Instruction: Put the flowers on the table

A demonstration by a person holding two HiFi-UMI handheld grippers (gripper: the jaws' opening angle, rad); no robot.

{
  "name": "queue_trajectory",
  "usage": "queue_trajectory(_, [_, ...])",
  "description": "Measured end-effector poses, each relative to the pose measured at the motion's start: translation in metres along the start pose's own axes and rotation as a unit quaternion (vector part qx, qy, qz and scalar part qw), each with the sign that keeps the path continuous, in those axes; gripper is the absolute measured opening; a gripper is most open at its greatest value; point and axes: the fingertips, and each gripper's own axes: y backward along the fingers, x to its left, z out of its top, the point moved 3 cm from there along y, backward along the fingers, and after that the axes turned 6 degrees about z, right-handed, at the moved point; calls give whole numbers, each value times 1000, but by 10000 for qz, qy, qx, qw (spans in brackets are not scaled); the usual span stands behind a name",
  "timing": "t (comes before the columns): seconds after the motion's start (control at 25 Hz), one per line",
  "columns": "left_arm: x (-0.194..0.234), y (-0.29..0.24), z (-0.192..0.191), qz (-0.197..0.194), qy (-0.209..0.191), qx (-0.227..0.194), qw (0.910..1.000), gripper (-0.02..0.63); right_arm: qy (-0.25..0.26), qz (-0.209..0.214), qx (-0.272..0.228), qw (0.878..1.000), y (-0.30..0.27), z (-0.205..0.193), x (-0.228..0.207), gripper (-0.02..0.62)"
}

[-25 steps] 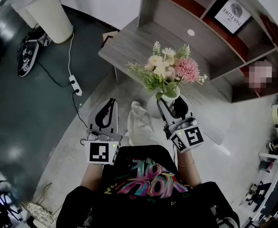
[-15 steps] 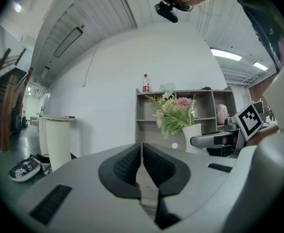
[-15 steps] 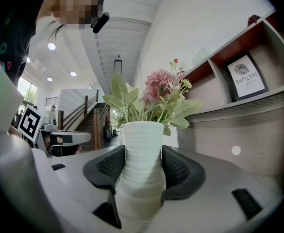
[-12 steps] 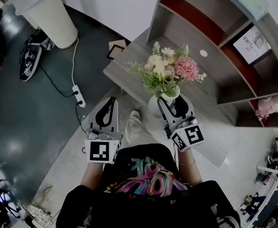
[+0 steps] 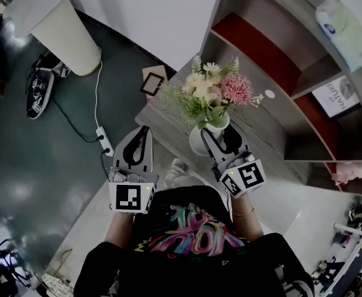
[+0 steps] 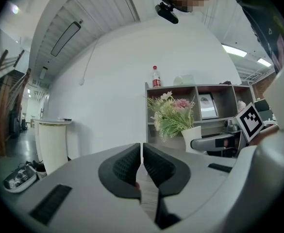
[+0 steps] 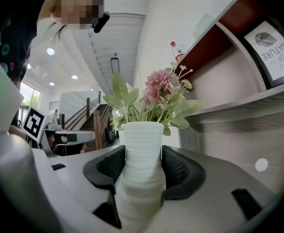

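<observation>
The person wears a black T-shirt (image 5: 190, 231) printed with bright pink, green and yellow graffiti lettering, and a thin bracelet (image 5: 244, 214) sits just behind the right hand-held gripper (image 5: 219, 135). It and the left hand-held gripper (image 5: 144, 132) have pale grey shells and black ribbed pads (image 6: 124, 165). Each has at its rear a white cube (image 5: 131, 198) with a black square marker.

Inventory, by count:

- Two grippers are being counted: the left gripper (image 5: 142, 133) and the right gripper (image 5: 220, 136).
- One white vase (image 5: 197, 143) is being recorded, with one bunch of flowers (image 5: 210, 94).
- One table (image 5: 165, 119) and one shelf unit (image 5: 249, 8) are being listed.
- One picture frame (image 5: 151, 82) is being noted by the table's left edge.
- One framed sign (image 5: 341, 94), one bottle (image 6: 156, 76), one power strip (image 5: 106, 146) and one white column (image 5: 66, 33) are being tallied.
</observation>
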Motion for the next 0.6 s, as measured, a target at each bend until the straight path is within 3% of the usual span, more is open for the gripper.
queue_trajectory(0.28, [4,6,3,-26,64,-300,9995,35,221,-78,-93,9997,3,3,5,252])
queue_trajectory(0.6, [8,-2,12,-424,109,-468,9979,35,329,-376,-137,9987,3,11,12,252])
